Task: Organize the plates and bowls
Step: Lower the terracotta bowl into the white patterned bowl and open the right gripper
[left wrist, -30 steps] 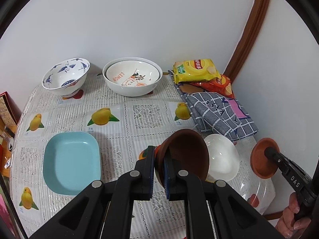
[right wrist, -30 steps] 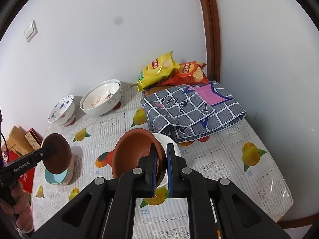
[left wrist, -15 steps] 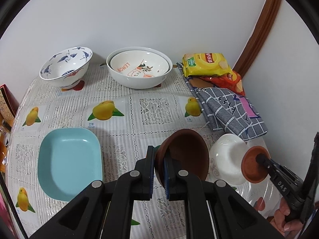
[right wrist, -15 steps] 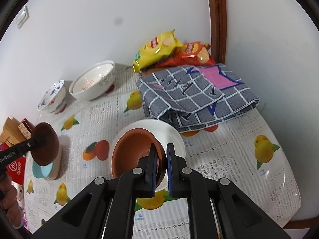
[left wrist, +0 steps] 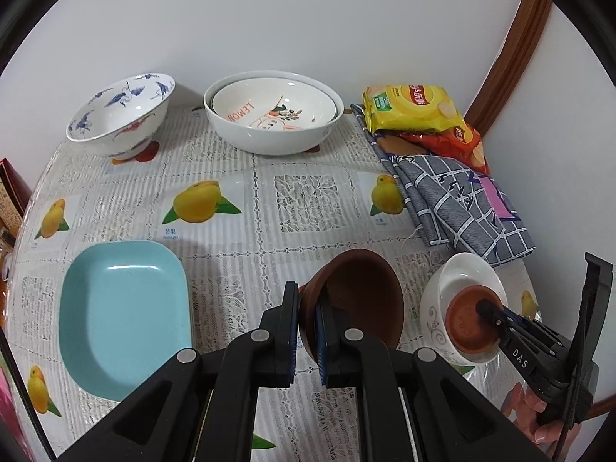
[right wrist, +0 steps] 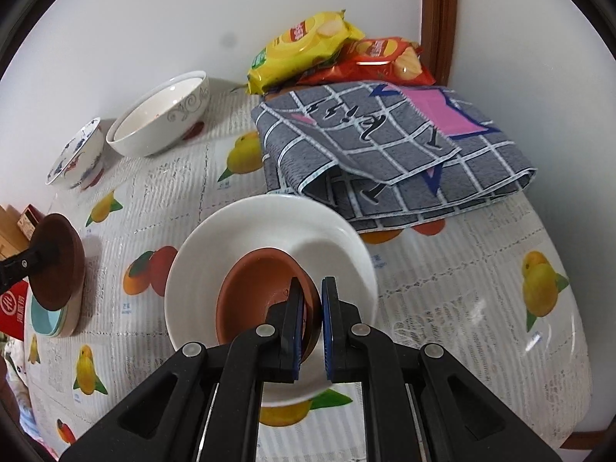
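Note:
My left gripper [left wrist: 308, 300] is shut on the rim of a dark brown bowl [left wrist: 362, 296], held tilted above the tablecloth just right of a light blue rectangular plate [left wrist: 123, 315]. My right gripper [right wrist: 312, 304] is shut on the rim of a small terracotta bowl [right wrist: 258, 292], which sits low inside a white bowl [right wrist: 269, 223]. The left wrist view shows that same pair at the right: terracotta bowl [left wrist: 467, 325] in the white bowl [left wrist: 462, 273], right gripper [left wrist: 486, 305] on it. In the right wrist view the brown bowl [right wrist: 57, 261] hangs at the far left.
At the back stand a blue-and-white patterned bowl [left wrist: 119, 115] and two nested white bowls [left wrist: 273, 115]. Yellow and red snack bags [left wrist: 412, 107] and a folded grey checked cloth [left wrist: 462, 208] fill the back right corner. A red box [right wrist: 11, 304] lies at the left edge.
Both grippers have come down toward the table. The right one lowered the terracotta bowl from above the white bowl into it. The brown bowl stays gripped and sits lower.

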`<state>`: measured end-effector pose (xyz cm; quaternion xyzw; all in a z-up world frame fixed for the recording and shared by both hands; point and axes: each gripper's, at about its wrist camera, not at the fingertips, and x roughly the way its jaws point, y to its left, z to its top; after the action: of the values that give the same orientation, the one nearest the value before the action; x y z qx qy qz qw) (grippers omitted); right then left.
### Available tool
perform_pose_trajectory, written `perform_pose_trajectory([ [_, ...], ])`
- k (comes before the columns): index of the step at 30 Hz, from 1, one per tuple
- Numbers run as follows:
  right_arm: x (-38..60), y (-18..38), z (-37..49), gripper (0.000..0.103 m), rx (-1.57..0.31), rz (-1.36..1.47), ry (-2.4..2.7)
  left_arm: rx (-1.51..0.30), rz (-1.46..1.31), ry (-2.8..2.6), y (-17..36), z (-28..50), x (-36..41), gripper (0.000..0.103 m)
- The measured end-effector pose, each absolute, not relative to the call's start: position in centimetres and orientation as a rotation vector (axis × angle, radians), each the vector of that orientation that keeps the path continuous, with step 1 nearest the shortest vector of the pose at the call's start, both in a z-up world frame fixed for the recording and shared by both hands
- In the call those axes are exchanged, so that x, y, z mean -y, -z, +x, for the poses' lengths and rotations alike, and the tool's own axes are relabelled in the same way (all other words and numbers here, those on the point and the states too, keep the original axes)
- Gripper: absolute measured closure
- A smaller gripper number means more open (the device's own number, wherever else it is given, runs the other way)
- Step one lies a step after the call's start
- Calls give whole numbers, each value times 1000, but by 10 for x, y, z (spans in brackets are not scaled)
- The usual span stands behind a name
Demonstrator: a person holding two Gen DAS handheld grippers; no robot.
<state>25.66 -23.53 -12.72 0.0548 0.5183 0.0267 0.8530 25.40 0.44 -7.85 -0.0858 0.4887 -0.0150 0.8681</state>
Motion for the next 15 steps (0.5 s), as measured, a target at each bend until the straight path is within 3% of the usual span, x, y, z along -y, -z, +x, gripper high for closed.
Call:
perform_pose_trajectory([
  [15,227,140,267,94,-1118,96,-37,-1042,-203,48,89,262,-8,95],
])
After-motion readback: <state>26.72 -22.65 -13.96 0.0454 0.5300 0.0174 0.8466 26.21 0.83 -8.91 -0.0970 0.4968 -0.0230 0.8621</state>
